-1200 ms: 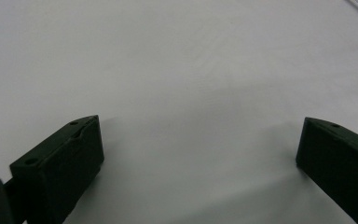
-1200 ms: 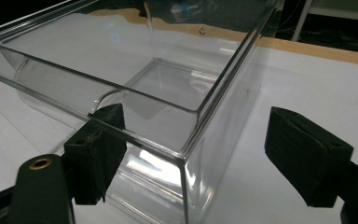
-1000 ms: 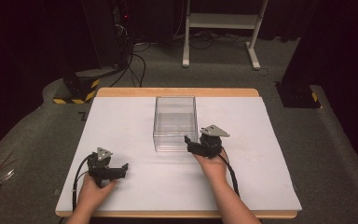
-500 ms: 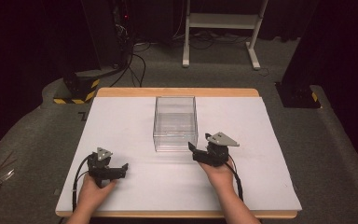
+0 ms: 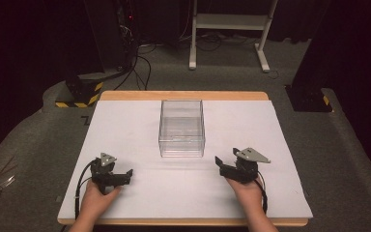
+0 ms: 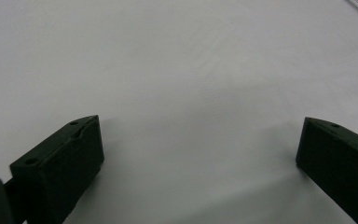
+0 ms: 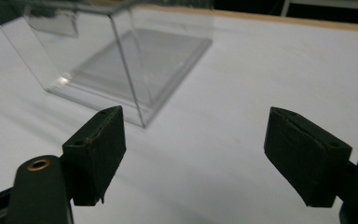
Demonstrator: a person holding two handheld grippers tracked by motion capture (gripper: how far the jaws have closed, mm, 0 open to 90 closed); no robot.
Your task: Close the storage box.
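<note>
left gripper [image 5: 128, 172]: black, grey plate, black cable | right gripper [image 5: 218, 161]: black, grey plate

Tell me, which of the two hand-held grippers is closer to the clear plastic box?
The right gripper. It sits just off the near right corner of the clear plastic box, jaws open toward it. The left gripper rests farther away, near the table's left front.

The white table [image 5: 140, 125] is lit brightly from above, while the surrounding room is left dim. Soft shadows are cast beneath the black jaws in both gripper views. Glare is caught on the clear box [image 7: 121, 51], whose near corner is blurred.
</note>
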